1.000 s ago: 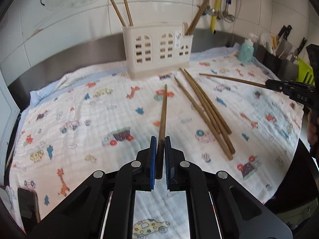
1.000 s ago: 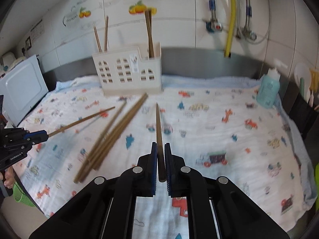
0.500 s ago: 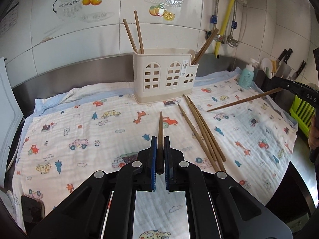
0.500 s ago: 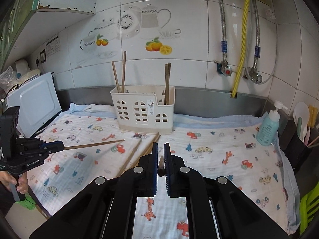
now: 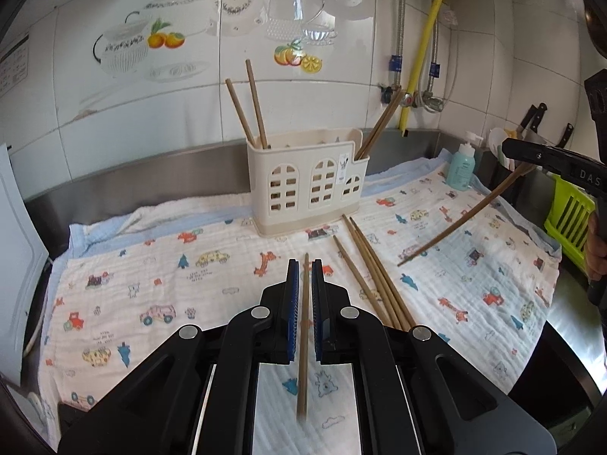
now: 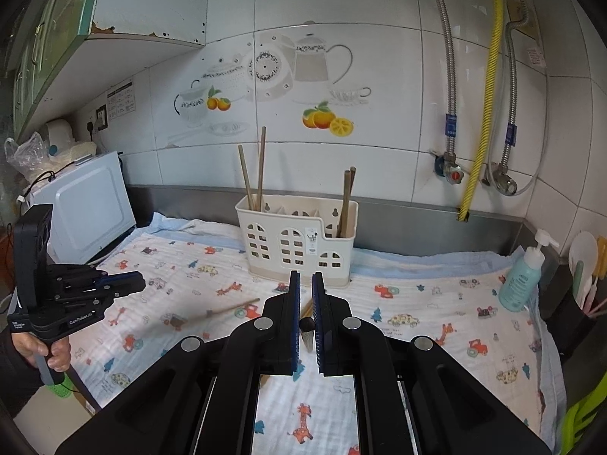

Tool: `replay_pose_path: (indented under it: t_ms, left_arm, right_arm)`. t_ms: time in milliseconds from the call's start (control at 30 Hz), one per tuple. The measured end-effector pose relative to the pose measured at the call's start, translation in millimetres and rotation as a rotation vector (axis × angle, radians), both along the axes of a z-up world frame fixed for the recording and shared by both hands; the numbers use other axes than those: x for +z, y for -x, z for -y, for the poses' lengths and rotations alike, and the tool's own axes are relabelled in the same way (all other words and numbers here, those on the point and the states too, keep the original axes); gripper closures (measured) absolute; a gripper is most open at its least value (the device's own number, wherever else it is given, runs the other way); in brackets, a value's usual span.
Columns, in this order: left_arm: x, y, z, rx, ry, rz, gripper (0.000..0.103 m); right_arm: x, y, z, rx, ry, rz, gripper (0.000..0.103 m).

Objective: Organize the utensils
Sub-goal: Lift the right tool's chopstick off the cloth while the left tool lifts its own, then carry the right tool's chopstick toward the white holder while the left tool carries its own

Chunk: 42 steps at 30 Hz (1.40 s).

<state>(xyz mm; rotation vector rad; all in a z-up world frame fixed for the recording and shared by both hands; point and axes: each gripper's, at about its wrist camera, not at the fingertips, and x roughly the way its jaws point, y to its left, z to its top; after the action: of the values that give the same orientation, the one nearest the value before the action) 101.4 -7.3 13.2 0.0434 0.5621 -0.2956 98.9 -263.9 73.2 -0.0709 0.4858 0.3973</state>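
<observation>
Above the printed cloth (image 5: 212, 295) — both hand-held grippers, each pinching one chopstick (image 5: 304, 303), now higher than before.

Right chopstick (image 6: 306, 328) foreshortened, blurred

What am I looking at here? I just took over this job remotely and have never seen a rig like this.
There is no robot arm: a person holds a handheld two-finger tool in each hand, with a camera on each looking forward along its jaws. One picture comes from the left tool, the other from the right.

The left gripper is shut on a chopstick. The right gripper is shut on another chopstick, which you see from the side in the left view. A hand grips the left tool's handle in the right view.

On the counter lies a printed cloth with a cream utensil holder that already has chopsticks in two compartments. Several loose chopsticks lie on the cloth. A soap bottle stands at the right.
</observation>
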Motion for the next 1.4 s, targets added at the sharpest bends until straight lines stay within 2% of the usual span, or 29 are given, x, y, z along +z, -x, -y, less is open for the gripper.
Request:
replay_pose_path:
  t_ms: [133, 267, 567, 767, 1033, 1233, 1400]
  left_arm:
    - [8.0, -6.0, 1.9, -0.009, -0.008, 0.015, 0.099]
    - [-1.4, -9.6, -0.7, -0.015, 0.002, -0.038, 0.099]
    - [-63.1, -2.1, -3.6, -0.037, 0.001, -0.232, 0.095]
    - [-94.6, 6.8, 1.2, -0.037, -0.003, -0.31, 0.094]
    - [-112.9, 7.5, 0.5, -0.003, -0.011, -0.346, 0.094]
    - [-115.7, 5.5, -0.8, 0.021, -0.031, -0.337, 0.093]
    - [-119.5, 4.0, -2.5, 0.013, -0.017, -0.356, 0.092]
  right_arm:
    - [10.0, -3.6, -5.8, 0.018, 0.006, 0.017, 0.097]
    - [13.8, -2.8, -11.5, 0.033, 0.013, 0.03, 0.097]
    - [9.8, -5.3, -8.4, 0.022, 0.009, 0.023, 0.097]
    - [9.3, -5.1, -9.1, 0.018, 0.014, 0.027, 0.097]
    - [9.2, -4.4, -10.9, 0.023, 0.018, 0.029, 0.097]
    - [9.1, -4.4, -10.9, 0.026, 0.019, 0.031, 0.097]
    - [9.0, -4.6, -11.2, 0.026, 0.019, 0.03, 0.097]
